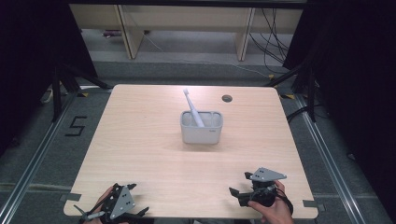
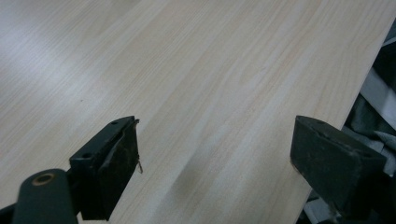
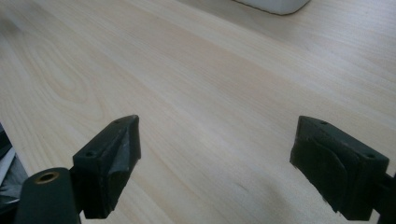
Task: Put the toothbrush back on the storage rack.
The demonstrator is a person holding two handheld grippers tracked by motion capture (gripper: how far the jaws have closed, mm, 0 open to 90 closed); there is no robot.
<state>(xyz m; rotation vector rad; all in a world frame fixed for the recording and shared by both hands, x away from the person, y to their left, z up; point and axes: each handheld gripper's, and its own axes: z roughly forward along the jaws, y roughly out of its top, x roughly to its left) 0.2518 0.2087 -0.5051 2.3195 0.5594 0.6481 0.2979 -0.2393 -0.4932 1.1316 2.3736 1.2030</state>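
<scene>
A pale grey holder stands near the middle of the wooden table. A white toothbrush leans in it, head up and tilted to the far left. My left gripper rests at the front left edge, held by a hand, open and empty. In the left gripper view my left gripper hovers over bare wood with its jaws wide apart. My right gripper sits at the front right, open, pointing left. In the right gripper view my right gripper is empty, and a corner of the holder shows at the top.
A round cable hole is in the table's far right part. A number 5 marking is on the floor to the left. Wooden furniture legs and cables stand beyond the far edge. Bare wood lies between the grippers and the holder.
</scene>
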